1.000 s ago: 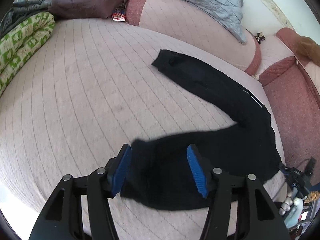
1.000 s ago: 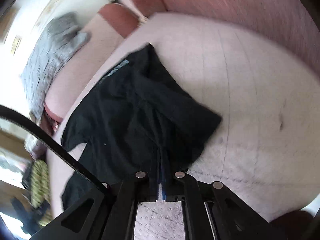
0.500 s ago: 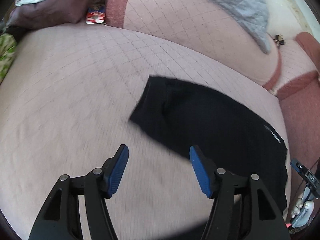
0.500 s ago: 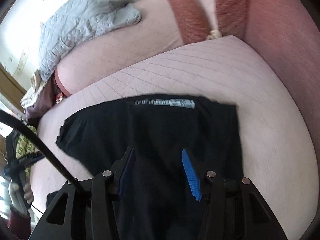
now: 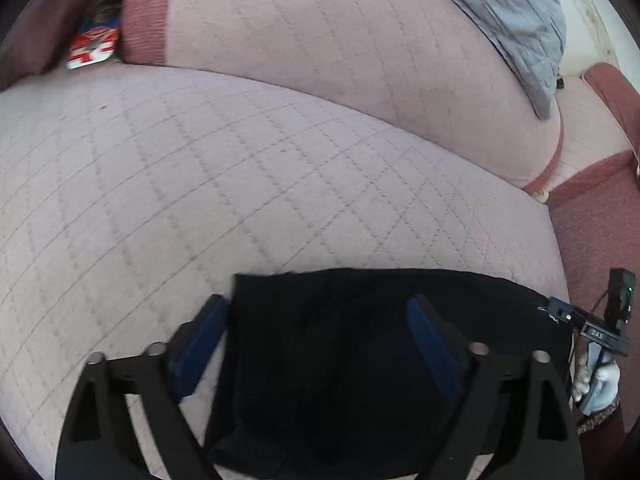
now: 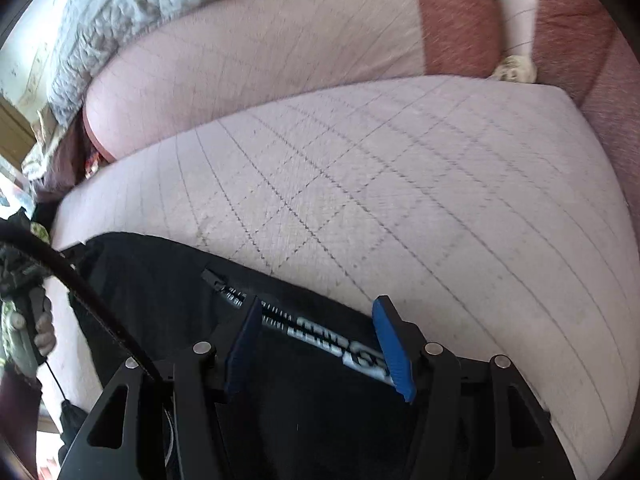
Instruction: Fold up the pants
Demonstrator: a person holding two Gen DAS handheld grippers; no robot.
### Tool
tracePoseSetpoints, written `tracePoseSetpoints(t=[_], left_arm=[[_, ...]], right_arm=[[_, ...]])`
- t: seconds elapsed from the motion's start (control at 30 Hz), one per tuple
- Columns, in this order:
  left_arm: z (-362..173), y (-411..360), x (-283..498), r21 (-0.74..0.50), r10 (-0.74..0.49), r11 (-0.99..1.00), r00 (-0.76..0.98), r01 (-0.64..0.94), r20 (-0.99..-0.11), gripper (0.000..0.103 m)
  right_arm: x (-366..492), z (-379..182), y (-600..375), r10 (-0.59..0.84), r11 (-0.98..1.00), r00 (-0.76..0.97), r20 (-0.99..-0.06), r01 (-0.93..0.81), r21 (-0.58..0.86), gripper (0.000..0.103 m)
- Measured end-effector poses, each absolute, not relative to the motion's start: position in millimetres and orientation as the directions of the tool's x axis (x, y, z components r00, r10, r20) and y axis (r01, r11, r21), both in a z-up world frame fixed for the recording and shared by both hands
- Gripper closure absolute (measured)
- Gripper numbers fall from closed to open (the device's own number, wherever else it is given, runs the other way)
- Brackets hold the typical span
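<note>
Black pants (image 5: 360, 344) lie folded on the pink quilted sofa seat (image 5: 240, 168). In the left wrist view my left gripper (image 5: 320, 344) is open, its blue pads straddling the left end of the pants, just above the cloth. In the right wrist view my right gripper (image 6: 320, 344) is open over the pants (image 6: 168, 280), at the edge with white lettering (image 6: 344, 344). Neither holds cloth.
A pink back cushion (image 5: 360, 60) with a grey blanket (image 5: 512, 12) rises behind the seat. A red and white packet (image 5: 94, 48) lies in the far left corner. A dark red armrest (image 6: 600, 80) bounds the right side.
The right gripper opened and let go of the pants a second ago. Both grippers have since moved down close over the folded pants, now lying as a compact rectangle.
</note>
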State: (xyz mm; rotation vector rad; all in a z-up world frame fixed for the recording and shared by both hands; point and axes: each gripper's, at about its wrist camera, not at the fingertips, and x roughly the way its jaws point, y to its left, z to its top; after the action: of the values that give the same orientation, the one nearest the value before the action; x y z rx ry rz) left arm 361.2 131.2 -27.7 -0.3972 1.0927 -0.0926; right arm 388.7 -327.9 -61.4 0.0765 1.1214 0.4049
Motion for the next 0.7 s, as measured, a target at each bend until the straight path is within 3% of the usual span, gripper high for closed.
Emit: tracePoseSetpoints(t=[0.07,0.13,0.17,0.2,0.23,0.27,0.3,0.37,0.47,0.7], left_arm=[[-28,121,362,-0.318,-0.242,0.943,0.453,-0.099,-0.858,0.009],[-29,114,363,-0.274,-0.217,0.959,0.439,-0.070,-0.872,0.012],[-28,109,362,-0.229,-0.181,0.971,0.433,-0.062,-0.883,0.032],[-28,106,362,-0.187,-0.146,0.981,0.432,-0.054,-0.890,0.071],[-26,103,361,-0.160,-0.126,0.986,0.433,-0.042,-0.893,0.086],[-25,105,360,-0.204,-0.170,0.978,0.424,-0.036,-0.889,0.088],[-22,107,358,-0.222,-0.178,0.974,0.434,-0.050,-0.883,0.088],[-14,109,353,-0.231,-0.178,0.971,0.467,-0.059,-0.866,0.089],[1,104,342,-0.211,-0.156,0.976,0.499,-0.055,-0.852,0.089],[50,96,284,-0.207,-0.151,0.978,0.586,-0.029,-0.796,0.089]], right_arm=[[391,-62,-321,0.360,0.918,0.369,-0.857,-0.302,0.256,0.032],[390,-61,-312,0.387,0.902,0.351,-0.853,-0.335,0.272,0.032],[388,-62,-306,0.387,0.897,0.345,-0.855,-0.356,0.262,0.032],[385,-63,-302,0.374,0.897,0.349,-0.859,-0.371,0.240,0.033],[381,-63,-298,0.357,0.898,0.354,-0.865,-0.386,0.212,0.044],[378,-64,-295,0.334,0.902,0.366,-0.869,-0.393,0.181,0.058],[376,-62,-292,0.318,0.906,0.378,-0.870,-0.390,0.162,0.064],[374,-60,-297,0.349,0.905,0.372,-0.860,-0.373,0.206,0.086],[366,-52,-300,0.348,0.911,0.389,-0.853,-0.354,0.211,0.092],[325,-18,-302,0.335,0.921,0.440,-0.833,-0.342,0.189,0.093]])
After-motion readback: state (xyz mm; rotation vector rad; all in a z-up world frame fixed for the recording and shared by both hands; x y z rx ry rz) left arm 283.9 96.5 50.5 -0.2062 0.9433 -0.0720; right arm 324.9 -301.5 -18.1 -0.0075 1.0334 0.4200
